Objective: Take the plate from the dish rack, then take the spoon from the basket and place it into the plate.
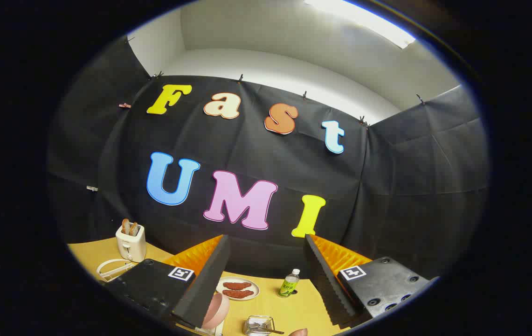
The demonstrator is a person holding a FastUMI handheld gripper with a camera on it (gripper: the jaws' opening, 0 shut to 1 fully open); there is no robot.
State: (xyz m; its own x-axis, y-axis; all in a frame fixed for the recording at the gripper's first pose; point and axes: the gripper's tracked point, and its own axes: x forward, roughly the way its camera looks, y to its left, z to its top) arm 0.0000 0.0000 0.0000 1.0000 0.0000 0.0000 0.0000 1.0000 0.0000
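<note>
My jaws (266, 280) stood wide and held nothing; pink plate (216, 310) upright, probably in its rack, by my left finger; spoon (266, 329) lay in the basket (257, 323) ahead on the worktop (270, 303); both steps pending.

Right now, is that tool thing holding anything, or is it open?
Tool: open, fingers spread wide and holding nothing; the round plate of reddish food and the small green-labelled bottle stand on the yellow wooden table beyond them.
</note>
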